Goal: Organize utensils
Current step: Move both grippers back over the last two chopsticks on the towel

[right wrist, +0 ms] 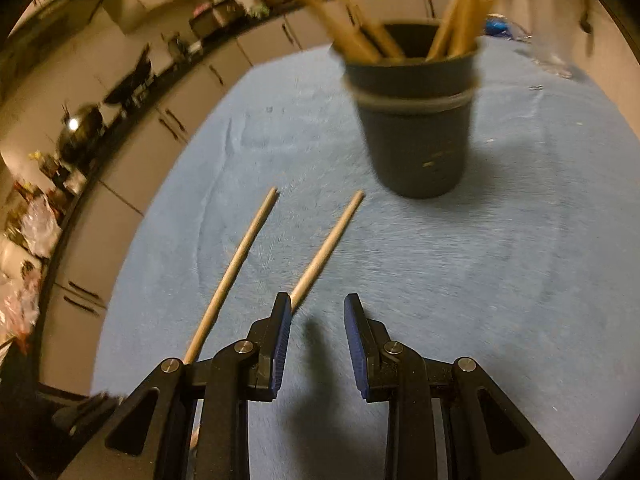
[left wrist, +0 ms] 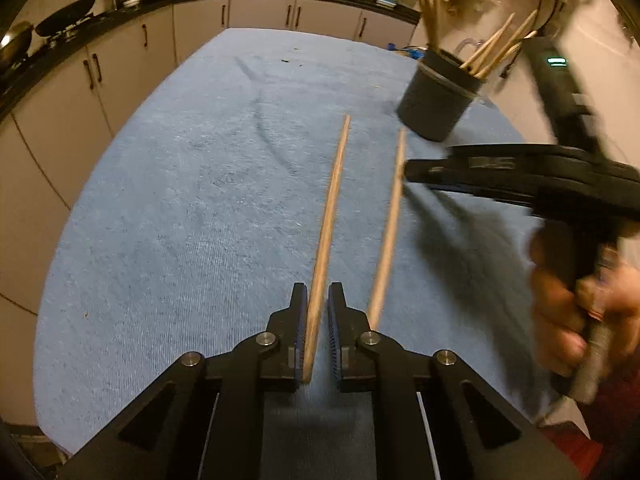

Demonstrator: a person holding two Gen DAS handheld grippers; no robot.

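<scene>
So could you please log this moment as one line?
left gripper: shut on left chopstick | right gripper: open, empty | right chopstick: on cloth | holder: upright

Bench cloth (left wrist: pixel 180 200) is light blue with a fine ribbed weave, the two chopsticks (left wrist: pixel 330 216) are plain tan wood, the cup (right wrist: pixel 416 120) at 1 o'clock is dark grey with a paler band, grippers are black with blue pads (right wrist: pixel 280 344).

Left claw (left wrist: pixel 318 312) clamps chopstick (left wrist: pixel 329 216) on towel (left wrist: pixel 180 200).
</scene>
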